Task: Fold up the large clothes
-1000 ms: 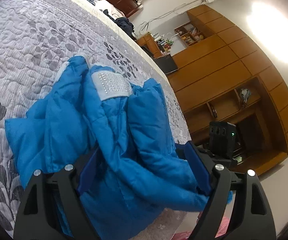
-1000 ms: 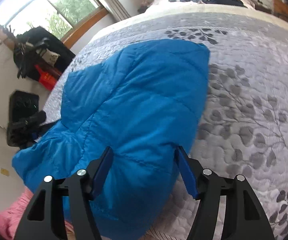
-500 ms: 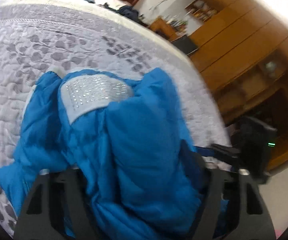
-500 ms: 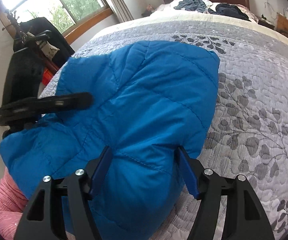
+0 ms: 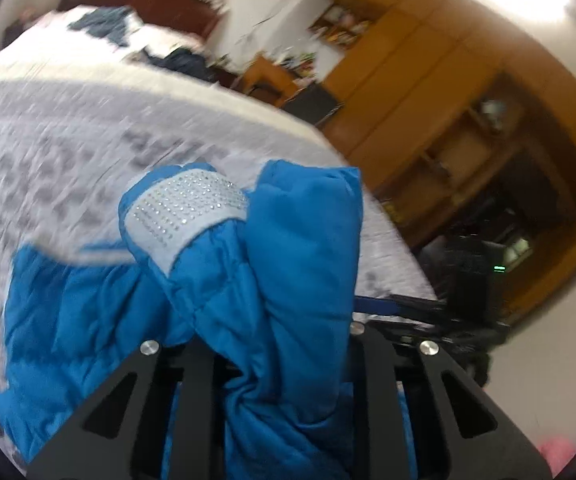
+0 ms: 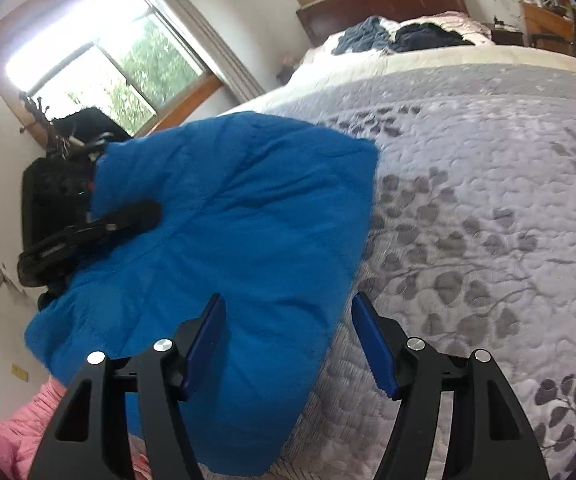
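**Jacket bunched in left grip, right jaws standing off**

On the grey leaf-print quilt (image 6: pixel 487 200), near the bed's foot edge, lies the blue padded jacket (image 6: pixel 240 216), part of it lifted.

- Left gripper (image 5: pixel 284 360): jaws pinching a thick bunch of jacket fabric between them. A silver studded panel (image 5: pixel 186 210) rides on top of the raised fold. Judged: the bunch is held high so the layer can be carried over the rest.
- Right gripper (image 6: pixel 288 340): jaws spread, blue pads either side of the jacket's near edge, gripping nothing. Likely placed to take that hem.
- Left wrist view is motion-blurred; fine detail there is unreliable.
- Dark clothes (image 6: pixel 399 34) heaped by the headboard, well apart.
- Fold not yet laid flat.
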Motion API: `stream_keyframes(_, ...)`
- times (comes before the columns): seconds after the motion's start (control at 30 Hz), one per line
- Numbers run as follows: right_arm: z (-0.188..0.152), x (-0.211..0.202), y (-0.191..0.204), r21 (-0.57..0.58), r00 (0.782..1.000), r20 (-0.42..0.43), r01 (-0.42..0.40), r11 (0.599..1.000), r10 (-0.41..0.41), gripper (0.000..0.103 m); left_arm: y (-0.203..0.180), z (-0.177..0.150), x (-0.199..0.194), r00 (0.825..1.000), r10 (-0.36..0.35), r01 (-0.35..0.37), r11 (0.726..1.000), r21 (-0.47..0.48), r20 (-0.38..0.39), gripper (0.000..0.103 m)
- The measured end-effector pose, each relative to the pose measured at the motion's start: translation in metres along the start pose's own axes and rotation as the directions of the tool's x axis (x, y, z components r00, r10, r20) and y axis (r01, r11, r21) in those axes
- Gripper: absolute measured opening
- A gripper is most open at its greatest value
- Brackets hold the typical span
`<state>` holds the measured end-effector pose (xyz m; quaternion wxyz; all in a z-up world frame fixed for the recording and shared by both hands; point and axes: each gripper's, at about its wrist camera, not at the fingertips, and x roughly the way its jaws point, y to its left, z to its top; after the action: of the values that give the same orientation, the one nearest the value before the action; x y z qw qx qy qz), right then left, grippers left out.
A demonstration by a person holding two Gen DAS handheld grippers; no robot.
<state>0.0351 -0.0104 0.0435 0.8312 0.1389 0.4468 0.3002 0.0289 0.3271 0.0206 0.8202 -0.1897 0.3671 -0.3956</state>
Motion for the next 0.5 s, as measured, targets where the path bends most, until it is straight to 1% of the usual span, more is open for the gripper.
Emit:
stream_keyframes(0.07, 0.003, -0.004, 0.002, -0.007, 1.000, 0.016, 0.002, 1.000, -0.002, 0.067, -0.009, 0.004, -0.015, 0.998, -0.045, 0.044, 0.999, 0.028, 0.037, 0.017)
stream_keyframes(0.13, 0.005, -0.005, 0.007, -0.022, 1.000, 0.022, 0.005, 1.000, -0.005, 0.067, -0.012, 0.005, -0.034, 0.993, -0.090, 0.086, 0.995, 0.048, 0.077, 0.017)
stream_keyframes(0.2, 0.007, -0.004, 0.013, -0.039, 1.000, 0.021, 0.006, 0.999, -0.006, 0.067, -0.011, 0.003, -0.050, 0.988, -0.115, 0.109, 0.992, 0.061, 0.108, 0.017)
stream_keyframes(0.27, 0.008, -0.001, 0.024, -0.067, 1.000, 0.014, -0.004, 0.998, 0.005, 0.067, 0.000, -0.005, -0.067, 0.983, -0.126, 0.120, 0.991, 0.052, 0.137, 0.017)
stream_keyframes(0.37, 0.004, 0.006, 0.050, -0.138, 1.000, -0.016, -0.028, 0.990, 0.026, 0.067, 0.030, -0.021, -0.084, 0.978, -0.125, 0.129, 0.991, -0.014, 0.164, 0.017)
stream_keyframes(0.5, -0.006, 0.027, 0.090, -0.232, 0.994, -0.099, -0.071, 0.970, 0.049, 0.067, 0.079, -0.050, -0.088, 0.984, -0.084, 0.108, 0.982, -0.154, 0.155, 0.017)
